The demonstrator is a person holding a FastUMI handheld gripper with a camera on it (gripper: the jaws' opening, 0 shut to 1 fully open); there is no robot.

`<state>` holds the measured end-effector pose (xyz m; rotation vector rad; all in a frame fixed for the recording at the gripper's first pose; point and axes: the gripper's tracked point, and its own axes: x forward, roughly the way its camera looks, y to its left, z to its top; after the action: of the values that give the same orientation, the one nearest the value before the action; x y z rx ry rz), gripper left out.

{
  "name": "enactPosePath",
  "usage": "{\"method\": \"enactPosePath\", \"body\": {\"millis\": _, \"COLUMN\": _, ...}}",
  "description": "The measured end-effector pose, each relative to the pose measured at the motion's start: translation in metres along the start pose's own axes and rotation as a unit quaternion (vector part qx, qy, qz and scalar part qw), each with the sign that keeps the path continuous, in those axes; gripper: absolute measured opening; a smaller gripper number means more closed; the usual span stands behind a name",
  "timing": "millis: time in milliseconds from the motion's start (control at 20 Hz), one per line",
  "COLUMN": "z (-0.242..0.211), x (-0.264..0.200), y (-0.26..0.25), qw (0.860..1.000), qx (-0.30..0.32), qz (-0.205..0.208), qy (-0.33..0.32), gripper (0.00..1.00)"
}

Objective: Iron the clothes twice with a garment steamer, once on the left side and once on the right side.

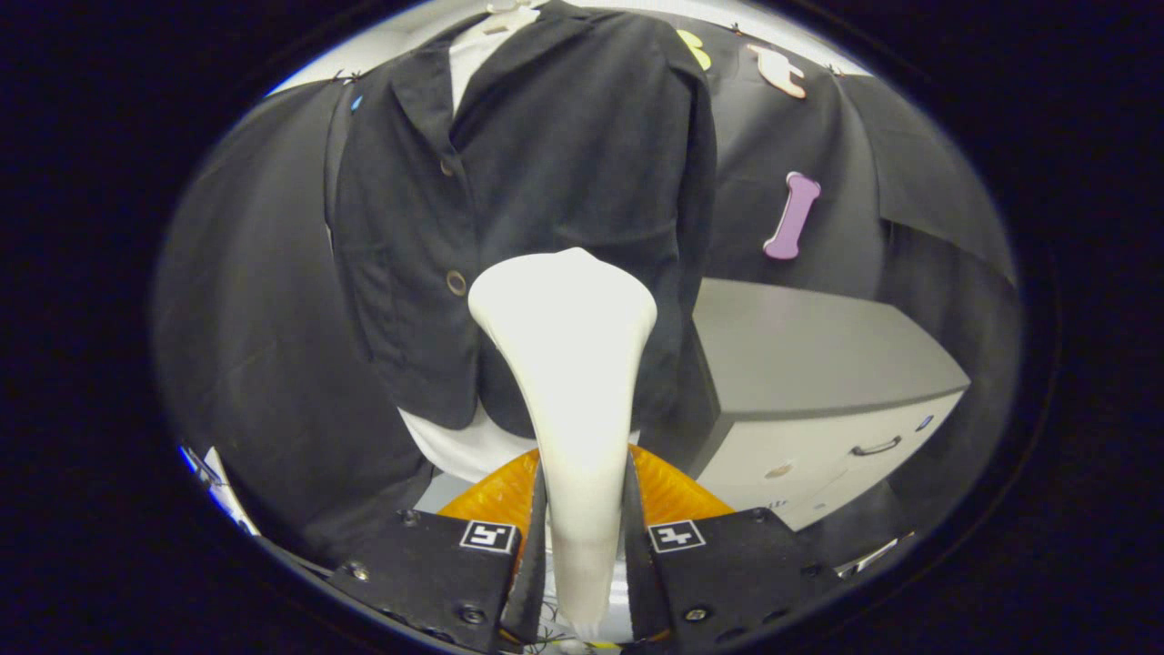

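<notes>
The tool (582,537) is closed on the smooth white plastic garment steamer (571,364), and the steamer's thin handle is squeezed between both fingers (427,569). The handle is seen running up from between the fingers and getting wider into a broad, rounded head. The head is held upright, just in front of the lower part of the black cloth jacket (536,218), near its right front side (whether it is touching the cloth cannot be told). A round brass-coloured button (456,283) is seen on the jacket just beside the steamer's head, and a second, darker button is seen higher up near the collar. The jacket is hung over a white shirt (455,446), which is seen peeking out below the hem and again at the neck. Something orange and ridged (668,491) is seen just behind the fingers, on both sides of the handle. To the right of the jacket, a grey-topped white cabinet (818,364) with a drawer and a dark curved handle (876,447) is seen.
</notes>
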<state>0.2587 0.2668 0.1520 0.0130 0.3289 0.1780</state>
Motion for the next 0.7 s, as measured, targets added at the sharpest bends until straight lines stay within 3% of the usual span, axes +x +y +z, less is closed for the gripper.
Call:
{"method": "enactPosePath", "body": {"millis": 400, "z": 0.125, "x": -0.052, "y": 0.057, "qw": 0.995, "qx": -0.018, "qz": 0.025, "qy": -0.097, "gripper": 0.4}}
{"method": "enactPosePath", "body": {"millis": 700, "z": 0.196, "x": -0.058, "y": 0.119, "qw": 0.988, "qx": -0.05, "qz": 0.033, "qy": -0.144, "gripper": 0.39}}
